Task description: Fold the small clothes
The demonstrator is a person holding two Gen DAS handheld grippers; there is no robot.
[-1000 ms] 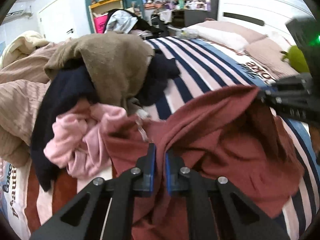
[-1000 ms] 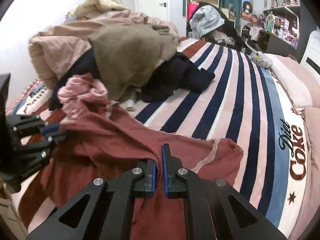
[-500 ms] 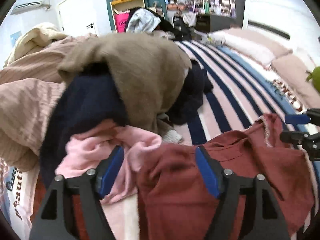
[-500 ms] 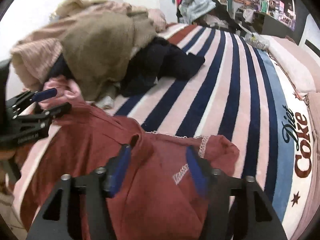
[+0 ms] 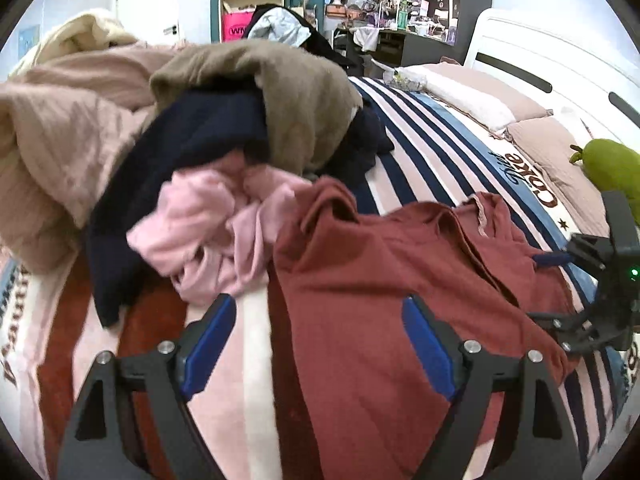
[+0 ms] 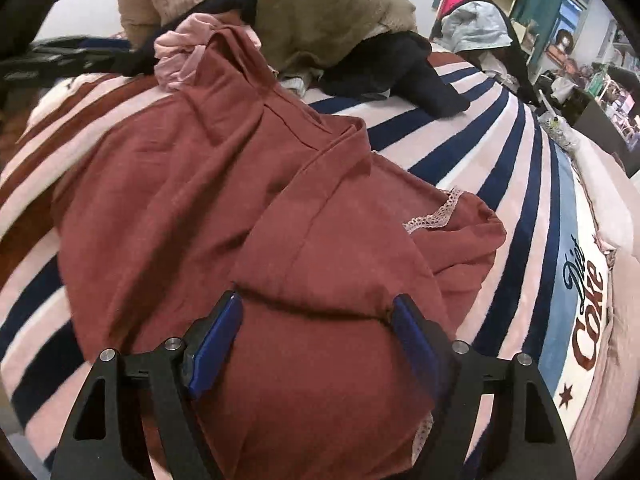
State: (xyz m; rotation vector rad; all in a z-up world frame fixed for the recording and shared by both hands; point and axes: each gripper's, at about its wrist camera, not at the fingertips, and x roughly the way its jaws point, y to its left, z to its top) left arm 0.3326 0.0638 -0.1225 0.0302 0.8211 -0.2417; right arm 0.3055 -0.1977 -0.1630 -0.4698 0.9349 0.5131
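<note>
A dark red garment (image 5: 384, 280) (image 6: 208, 200) with a lace trim (image 6: 434, 214) lies rumpled on the striped blanket (image 5: 432, 160) (image 6: 516, 160). My left gripper (image 5: 316, 340) hovers over its left edge, jaws wide and still opening, pads touching no cloth. My right gripper (image 6: 316, 332) stands over the garment's near fold, its jaws also opening, with cloth below and between the pads but not pinched. The right gripper (image 5: 576, 280) also shows at the right edge of the left wrist view.
A heap of clothes sits behind the red garment: a pink piece (image 5: 208, 220), a navy one (image 5: 192, 140), an olive one (image 5: 288, 92) (image 6: 328, 8) and a beige ribbed one (image 5: 60, 128). Pillows (image 5: 480, 92) and a green plush toy (image 5: 608, 168) lie at the bed's head.
Both grippers were shut on the red garment and have opened, letting it drop flat on the blanket. The right gripper has moved lower over the cloth.
</note>
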